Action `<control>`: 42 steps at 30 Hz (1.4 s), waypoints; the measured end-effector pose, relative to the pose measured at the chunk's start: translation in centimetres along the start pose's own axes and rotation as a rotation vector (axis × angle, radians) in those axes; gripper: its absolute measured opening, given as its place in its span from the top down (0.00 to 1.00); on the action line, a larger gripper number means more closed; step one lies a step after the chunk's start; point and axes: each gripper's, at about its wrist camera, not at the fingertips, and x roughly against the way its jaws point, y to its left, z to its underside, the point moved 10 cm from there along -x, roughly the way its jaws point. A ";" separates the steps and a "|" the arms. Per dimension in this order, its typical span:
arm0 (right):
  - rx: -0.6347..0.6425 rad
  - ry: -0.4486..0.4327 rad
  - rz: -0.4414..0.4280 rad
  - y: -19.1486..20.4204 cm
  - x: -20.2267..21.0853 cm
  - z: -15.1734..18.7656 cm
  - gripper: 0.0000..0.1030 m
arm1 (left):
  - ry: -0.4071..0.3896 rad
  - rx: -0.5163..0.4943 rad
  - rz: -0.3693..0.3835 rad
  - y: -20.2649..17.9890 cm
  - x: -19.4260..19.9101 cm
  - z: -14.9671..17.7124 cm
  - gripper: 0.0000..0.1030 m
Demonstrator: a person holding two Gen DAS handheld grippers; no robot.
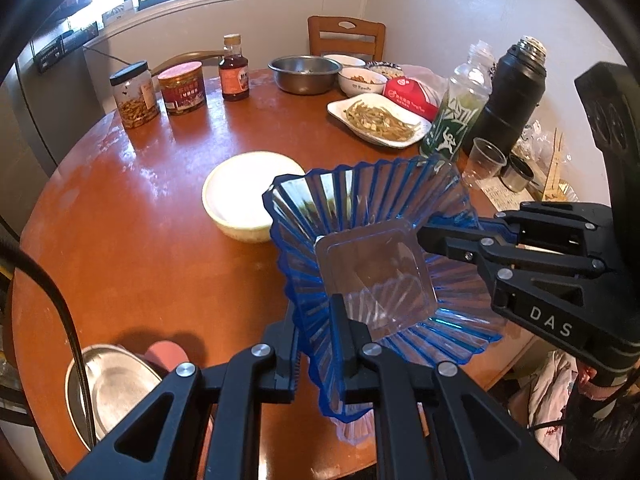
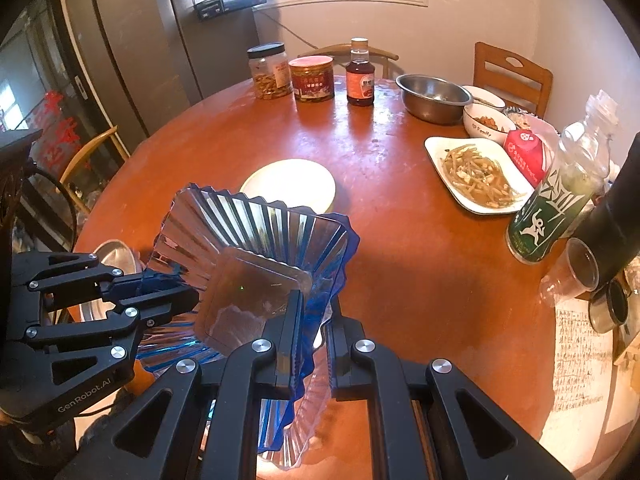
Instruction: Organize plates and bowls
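**Both hand-held grippers clamp one blue bowl above the worktop**

The left hand-held gripper (image 1: 316,344) is closed narrow on the near rim of a blue ribbed plastic bowl (image 1: 372,248), one finger inside the wall and one outside. The right hand-held gripper (image 2: 308,344) pinches another side of the same bowl's rim in the same way; in the left wrist view it reaches in from the right. The bowl is tilted and held off the round wooden worktop (image 1: 152,240).

Just ahead of both hand-held grippers, beyond the blue bowl, one white bowl (image 1: 248,196) sits near the middle of the worktop. To the near left of the left hand-held gripper, one metal dish (image 1: 116,388) lies at the worktop's edge.

Farther ahead and right stand one steel basin (image 2: 434,98), three smaller bowls (image 2: 488,124) beside it, and one white plate of vegetable strips (image 2: 476,176). Right of these are one red packet (image 2: 524,152), one green-labelled bottle (image 2: 556,208), one black flask (image 1: 516,100) and one clear plastic cup (image 2: 572,276), crowded along the right edge.

Far ahead, a row of two jars (image 2: 312,78) and one sauce bottle (image 2: 360,76) lines the far edge. Open wood lies left of and beyond the white bowl.
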 end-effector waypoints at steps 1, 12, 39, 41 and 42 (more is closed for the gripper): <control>0.000 0.003 -0.001 0.1 0.0 0.2 0.90 | 0.003 0.000 0.002 -0.1 -0.1 0.3 0.87; -0.019 0.068 -0.008 0.1 -1.3 3.6 0.90 | 0.057 -0.014 0.050 -1.4 -1.2 3.7 0.87; 0.015 0.150 0.001 1.4 -2.6 6.9 0.90 | 0.135 -0.019 0.087 -1.6 -2.6 6.5 0.87; 0.019 0.156 0.002 1.4 -2.8 7.0 0.89 | 0.137 -0.026 0.084 -1.6 -2.6 6.5 0.87; 0.019 0.158 0.001 1.4 -2.8 7.1 0.89 | 0.137 -0.028 0.083 -1.7 -2.7 6.5 0.87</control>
